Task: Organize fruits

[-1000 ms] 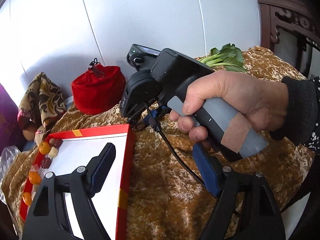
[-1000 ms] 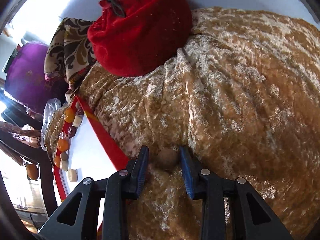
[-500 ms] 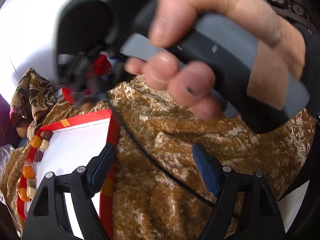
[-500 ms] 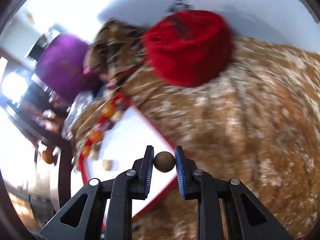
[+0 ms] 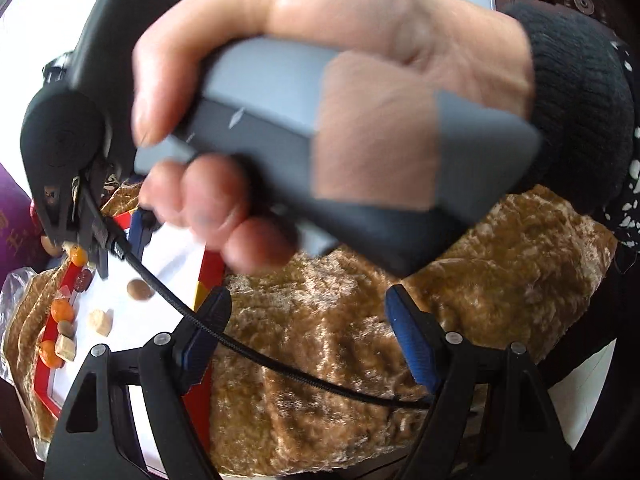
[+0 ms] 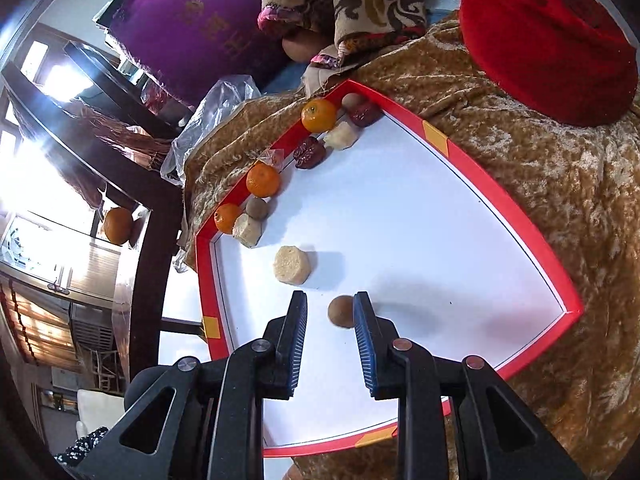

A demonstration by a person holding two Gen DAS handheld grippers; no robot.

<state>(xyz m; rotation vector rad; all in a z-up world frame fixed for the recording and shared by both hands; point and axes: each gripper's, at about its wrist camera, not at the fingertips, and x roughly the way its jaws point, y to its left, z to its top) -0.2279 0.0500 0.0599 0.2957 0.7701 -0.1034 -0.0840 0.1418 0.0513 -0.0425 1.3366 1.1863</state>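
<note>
A red-rimmed white tray (image 6: 500, 204) lies on the gold cloth. My right gripper (image 6: 330, 312) is open just above it. A small brown round fruit (image 6: 341, 311) rests on the tray against the right finger, free of the jaws. It also shows in the left wrist view (image 5: 138, 290). Oranges (image 6: 319, 115), dark red dates (image 6: 309, 153) and pale pieces (image 6: 292, 265) lie along the tray's far rim. My left gripper (image 5: 308, 326) is open and empty over the gold cloth (image 5: 340, 340), beside the tray (image 5: 204, 286). The hand holding the right gripper (image 5: 320, 128) fills most of the left wrist view.
A red velvet pouch (image 6: 548, 40) sits on the cloth beyond the tray. A patterned cloth bundle (image 6: 352, 4) and a purple box (image 6: 192, 32) lie at the back. A clear plastic bag (image 6: 208, 120) hangs at the table edge. A black cable (image 5: 248, 348) crosses between my left fingers.
My right gripper carried the brown fruit from the cloth over the tray, then opened and let it go on the tray. The left gripper stayed open.
</note>
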